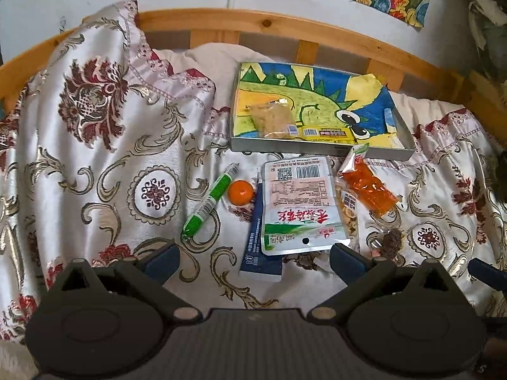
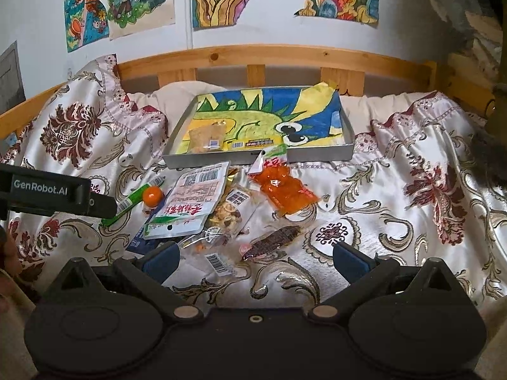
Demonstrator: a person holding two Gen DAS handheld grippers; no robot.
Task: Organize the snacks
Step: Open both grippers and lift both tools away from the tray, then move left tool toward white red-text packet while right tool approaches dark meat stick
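Snacks on a bed with a floral satin cover (image 1: 95, 164); both tools wide open and empty. Left tool (image 1: 255, 261) hovers low over the near end of the white pouch (image 1: 301, 202), whose back shows a barcode, a QR code and red Chinese characters, upside down; beneath it lies a navy packet (image 1: 259, 253). Left of these: an orange ball (image 1: 240, 192) touching a green-and-white stick (image 1: 209, 202). Right of the pouch: a nut mix bag (image 1: 347, 212), partly covered, and an orange jelly pack (image 1: 367, 186) leaning on the tray (image 1: 317, 150). The tray, lined with a dinosaur drawing, holds a tan packet (image 1: 272, 118) and a yellow bar (image 1: 323, 133). Right tool (image 2: 255, 261) hangs over clear wrappers near a dark red pack (image 2: 272, 240); "GenRobot.AI" reads on the left tool's side (image 2: 41, 191); drawings (image 2: 120, 0) hang on the wall.
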